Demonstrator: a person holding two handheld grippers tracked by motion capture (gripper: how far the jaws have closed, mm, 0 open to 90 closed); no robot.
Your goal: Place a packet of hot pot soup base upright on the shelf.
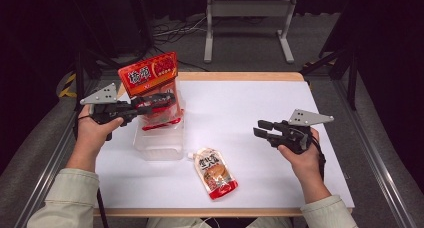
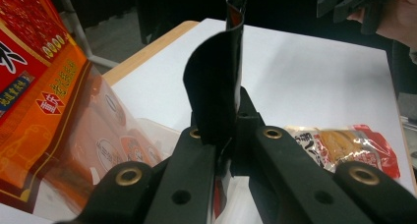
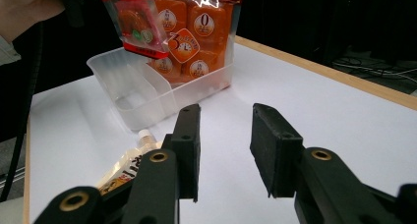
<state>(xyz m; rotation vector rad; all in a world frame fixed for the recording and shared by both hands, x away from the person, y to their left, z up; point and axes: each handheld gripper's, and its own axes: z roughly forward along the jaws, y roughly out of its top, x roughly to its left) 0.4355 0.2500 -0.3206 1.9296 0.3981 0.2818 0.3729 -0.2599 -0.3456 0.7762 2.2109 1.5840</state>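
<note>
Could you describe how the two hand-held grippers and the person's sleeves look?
Both the left gripper and the right gripper are black, with brass-coloured rivets on the jaws and a grey three-cornered plate on top. Black cables trail from them. The sleeves are pale beige.

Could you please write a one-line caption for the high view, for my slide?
Left gripper holds a small red packet above a clear plastic bin; open right gripper waits near a spouted pouch.

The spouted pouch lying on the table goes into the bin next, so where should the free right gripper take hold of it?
Take the spouted pouch across its flat middle, coming straight down with the open right gripper. It lies flat, with its white spout towards the clear bin; the body gives two parallel edges, while the spout is small and slippery.
</note>
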